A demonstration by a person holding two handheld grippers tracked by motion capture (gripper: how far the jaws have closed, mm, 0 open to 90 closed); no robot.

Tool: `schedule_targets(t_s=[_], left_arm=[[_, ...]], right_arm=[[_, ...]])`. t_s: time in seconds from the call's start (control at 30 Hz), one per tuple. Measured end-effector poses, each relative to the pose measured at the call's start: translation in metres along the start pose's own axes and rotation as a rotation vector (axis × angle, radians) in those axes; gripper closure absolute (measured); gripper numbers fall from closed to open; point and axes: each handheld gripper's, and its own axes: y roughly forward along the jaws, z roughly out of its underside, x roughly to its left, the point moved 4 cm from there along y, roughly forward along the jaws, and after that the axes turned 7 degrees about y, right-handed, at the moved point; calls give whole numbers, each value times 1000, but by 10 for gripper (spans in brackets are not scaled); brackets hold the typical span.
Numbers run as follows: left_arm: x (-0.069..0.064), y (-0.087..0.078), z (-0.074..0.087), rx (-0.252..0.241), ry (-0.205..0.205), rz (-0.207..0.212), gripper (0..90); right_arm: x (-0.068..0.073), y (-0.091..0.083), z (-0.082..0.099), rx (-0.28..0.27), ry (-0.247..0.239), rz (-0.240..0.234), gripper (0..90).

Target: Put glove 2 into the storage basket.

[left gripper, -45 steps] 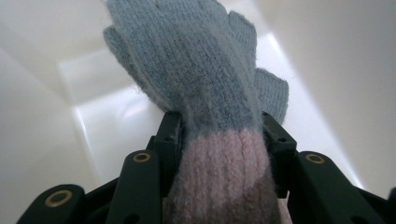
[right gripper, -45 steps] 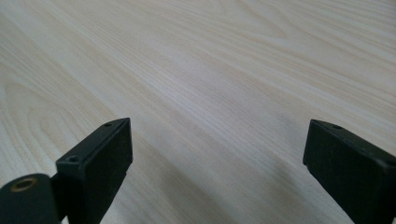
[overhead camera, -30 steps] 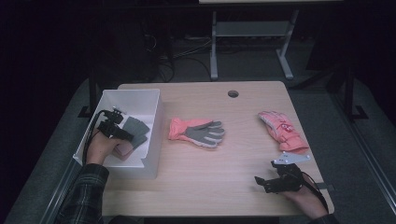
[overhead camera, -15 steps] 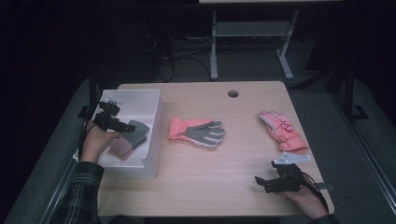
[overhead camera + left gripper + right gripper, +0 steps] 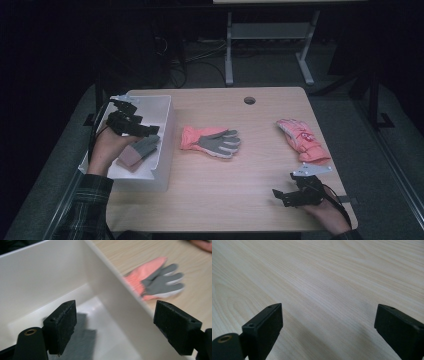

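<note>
A white bin [image 5: 165, 131] stands on the left of the wooden table [image 5: 240, 185]. Inside it lies a grey and pink glove [image 5: 142, 149]. My left gripper [image 5: 150, 131] hovers above that glove; its jaws have just been opening and stand open with nothing between them. The left gripper view looks past my left gripper [image 5: 115, 322] at the bin wall [image 5: 37, 277], the grey glove [image 5: 83, 340] below, and an orange and grey glove [image 5: 155, 282] beyond. That orange glove [image 5: 210, 141] lies flat mid-table. A pink glove [image 5: 302, 141] lies at the right. My right gripper [image 5: 278, 195] rests open near the front right edge, over bare wood [image 5: 324, 277].
A round cable hole [image 5: 249, 100] sits near the table's far edge. Behind the table stands a white desk frame [image 5: 270, 35] with cables on the dark floor. The bin's right wall rises between my left gripper and the orange glove.
My left gripper has risen out of the bin and let go of the grey and pink glove, which now lies on the bin floor. The right gripper has stayed in place.
</note>
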Motion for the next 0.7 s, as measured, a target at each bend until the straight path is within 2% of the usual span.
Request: schedule_targets(t_s=[0.1,0.13,0.2,0.23,0.3,0.33,0.37,0.4,0.43,0.47,0.5,0.53,0.57,0.63,0.67,0.7], left_arm=[[-17,-2,-13,-51,7,64,227],[-17,-2,-13,-51,7,64,251],[-28,-4,-21,-79,15,97,322],[-40,-4,-30,-103,26,124,359],[-52,-4,-38,-109,55,144,455],[-52,-4,-38,-109,55,144,496],[-66,-2,-45,-120,76,173,560],[-72,-1,-48,-124,91,181,603],[-72,-1,-48,-124,91,181,642],[-80,1,-53,-129,104,189,642],[-87,3,-56,-132,116,194,750],[-93,5,-59,-131,131,202,750],[-98,7,-61,-138,128,209,794],[-112,15,-66,-126,152,227,894],[-120,23,-69,-115,169,234,896],[-120,23,-69,-115,169,234,896]], right_arm=[[0,0,0,1,-1,0,79],[0,0,0,0,-1,0,79],[0,0,0,1,0,-1,79],[0,0,0,1,-1,-2,79],[0,0,0,-1,-2,-2,79],[0,0,0,-1,-2,-2,79],[0,0,0,0,-2,-3,79],[0,0,0,0,-1,-3,79],[0,0,0,0,-1,-3,79],[1,0,0,0,-1,-4,79],[1,0,0,1,-10,-5,79],[1,0,0,1,-10,-5,79],[1,0,0,2,-8,-6,79],[2,0,0,2,-7,-10,79],[2,0,0,1,-8,-12,79],[3,0,0,1,-8,-13,79]])
